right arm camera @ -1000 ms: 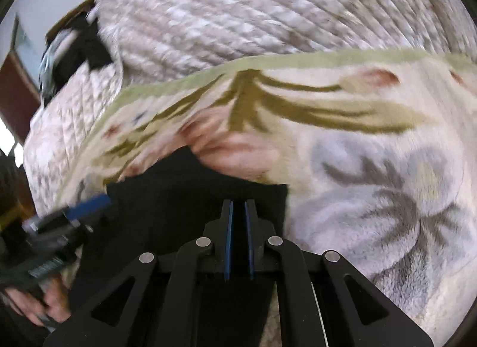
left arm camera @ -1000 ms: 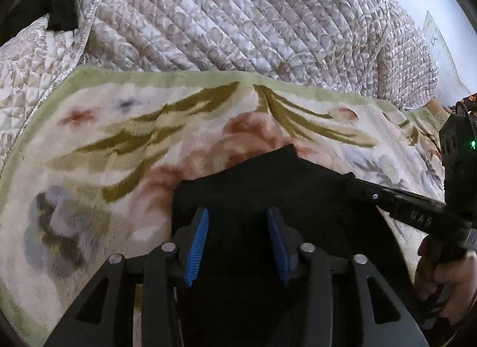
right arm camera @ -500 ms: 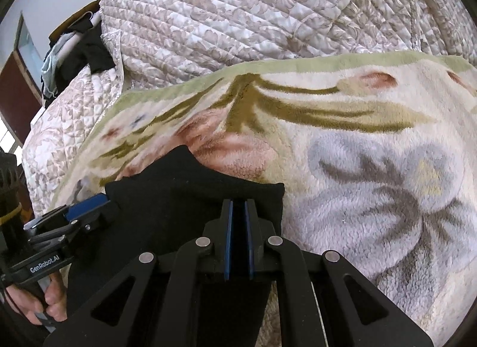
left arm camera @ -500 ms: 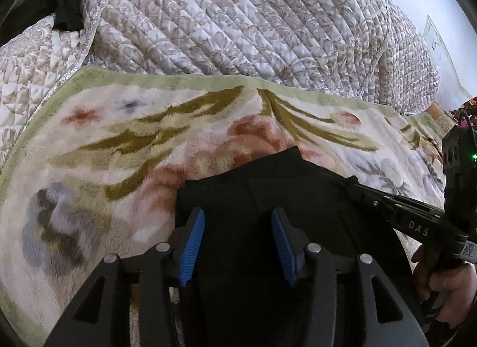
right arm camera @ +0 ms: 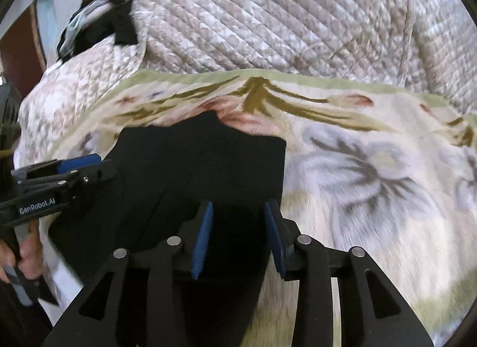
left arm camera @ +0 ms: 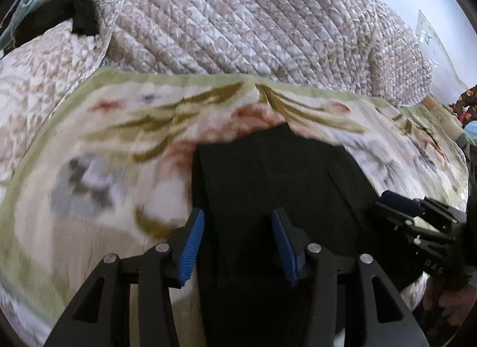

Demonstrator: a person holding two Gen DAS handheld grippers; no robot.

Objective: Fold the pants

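Observation:
The black pants lie folded flat on a floral blanket, and they also show in the right wrist view. My left gripper is open with its blue pads over the near left part of the pants, holding nothing. My right gripper is open over the near right edge of the pants, holding nothing. The right gripper also shows at the right of the left wrist view. The left gripper shows at the left of the right wrist view.
A quilted beige bedspread rises behind the blanket. Dark clothes lie piled at the far left corner. The blanket stretches out to the right of the pants.
My right gripper has opened and let go of the pants. Both grippers have pulled back toward me, and the pants stay flat on the blanket.

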